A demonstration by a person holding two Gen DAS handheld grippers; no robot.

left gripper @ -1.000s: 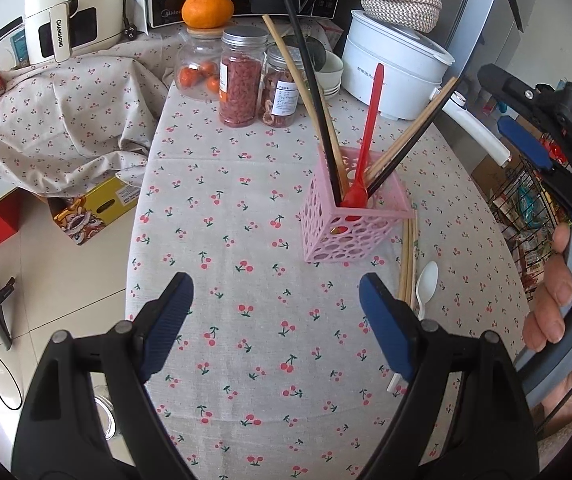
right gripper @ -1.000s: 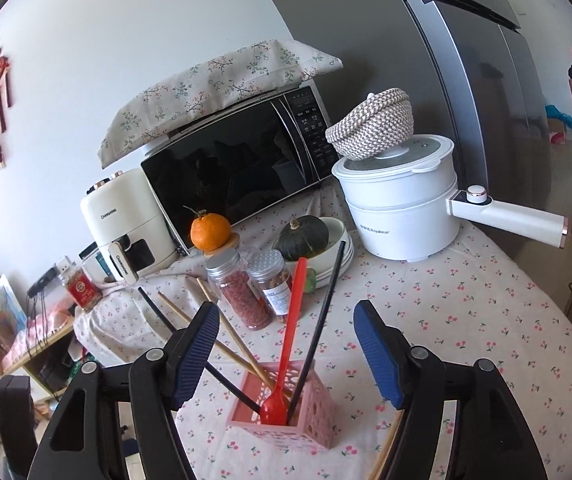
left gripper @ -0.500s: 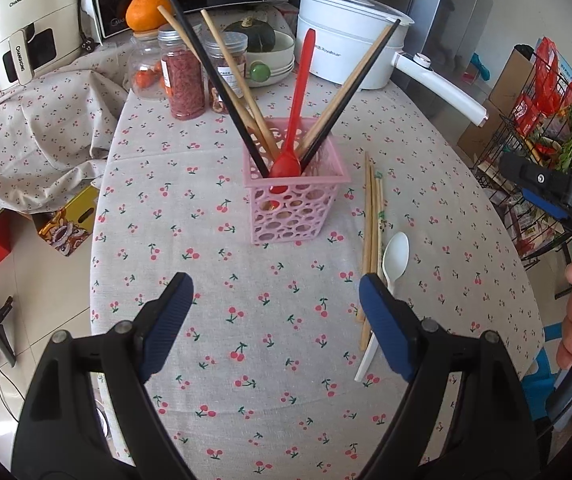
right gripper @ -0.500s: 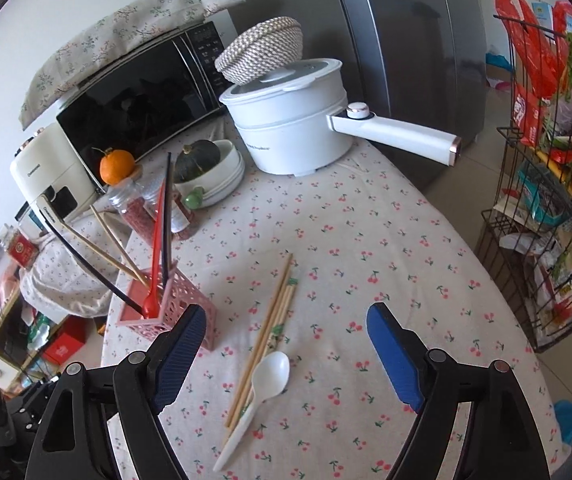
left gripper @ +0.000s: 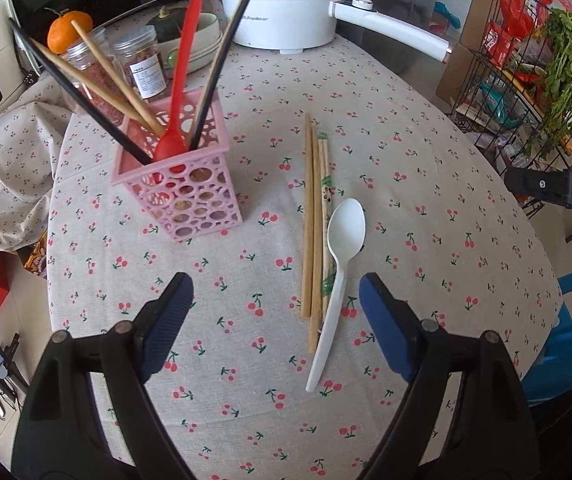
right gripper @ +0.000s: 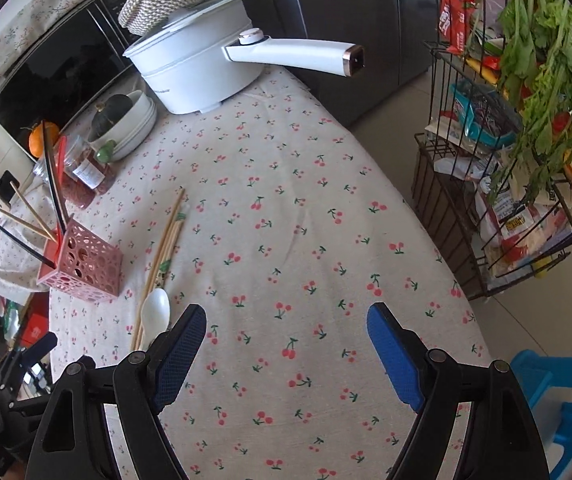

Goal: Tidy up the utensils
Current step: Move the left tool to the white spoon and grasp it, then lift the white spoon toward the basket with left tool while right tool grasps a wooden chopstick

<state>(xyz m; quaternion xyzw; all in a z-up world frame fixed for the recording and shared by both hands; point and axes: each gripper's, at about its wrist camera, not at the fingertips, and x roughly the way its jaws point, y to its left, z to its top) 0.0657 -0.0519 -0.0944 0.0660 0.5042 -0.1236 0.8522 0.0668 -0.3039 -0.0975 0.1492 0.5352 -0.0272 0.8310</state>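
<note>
A pink perforated holder [left gripper: 182, 192] [right gripper: 82, 266] stands on the cherry-print tablecloth, holding a red spoon [left gripper: 178, 92], black chopsticks and wooden chopsticks. To its right lie several wooden chopsticks [left gripper: 313, 216] [right gripper: 166, 240] and a white spoon [left gripper: 340, 264] [right gripper: 155, 314], flat on the cloth. My left gripper [left gripper: 276, 314] hangs open above the cloth, with the white spoon's handle between its blue pads but untouched. My right gripper [right gripper: 286, 344] is open over bare cloth, to the right of the spoon, holding nothing.
A white electric pot [right gripper: 194, 64] with a long handle [left gripper: 390, 28], jars [left gripper: 142, 60], an orange [left gripper: 64, 32], a bowl with a dark squash [right gripper: 126, 120] and a microwave stand at the back. A wire rack of groceries [right gripper: 518, 140] stands right of the table. A blue stool [right gripper: 562, 396] is at the near right.
Both grippers swung right and tilted downward. The left view now centres on the loose chopsticks and white spoon instead of the holder. The right view dropped from the microwave wall to the tabletop.
</note>
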